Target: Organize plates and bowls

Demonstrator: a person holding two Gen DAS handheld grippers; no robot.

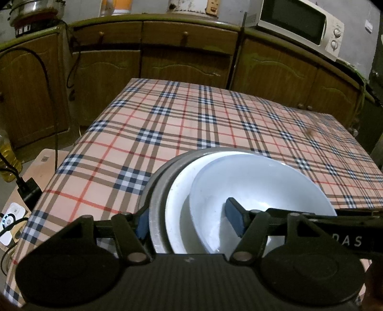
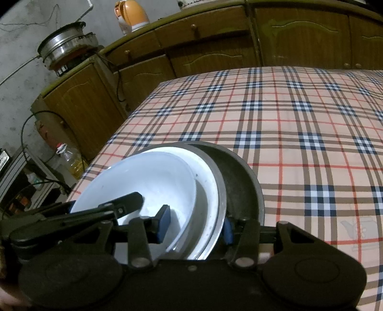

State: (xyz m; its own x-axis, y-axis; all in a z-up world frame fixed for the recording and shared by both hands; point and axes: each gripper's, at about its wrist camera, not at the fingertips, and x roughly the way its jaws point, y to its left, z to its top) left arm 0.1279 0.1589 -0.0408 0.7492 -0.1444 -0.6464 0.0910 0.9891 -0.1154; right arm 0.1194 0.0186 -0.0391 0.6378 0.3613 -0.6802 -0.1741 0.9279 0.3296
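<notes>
A stack of nested dishes sits on the plaid table: a white bowl [image 1: 258, 186] inside a white plate [image 1: 179, 208], inside a grey metal dish [image 1: 156, 210]. My left gripper [image 1: 189, 222] is shut on the stack's rim, one blue pad outside, one inside the bowl. In the right wrist view the white bowl [image 2: 148, 177], the grey metal dish [image 2: 219, 189] and a dark outer bowl [image 2: 241, 181] show. My right gripper [image 2: 195, 222] is shut on the opposite rim. The left gripper's arm [image 2: 95, 213] crosses that view.
The plaid tablecloth [image 1: 191, 124] spreads ahead. Wooden cabinets [image 1: 182, 59] stand behind the table, with a microwave [image 1: 301, 24] on top. A pot [image 2: 64, 45] and an orange kettle [image 2: 131, 14] sit on the counter. An oil bottle [image 2: 71, 160] and cables lie left of the table.
</notes>
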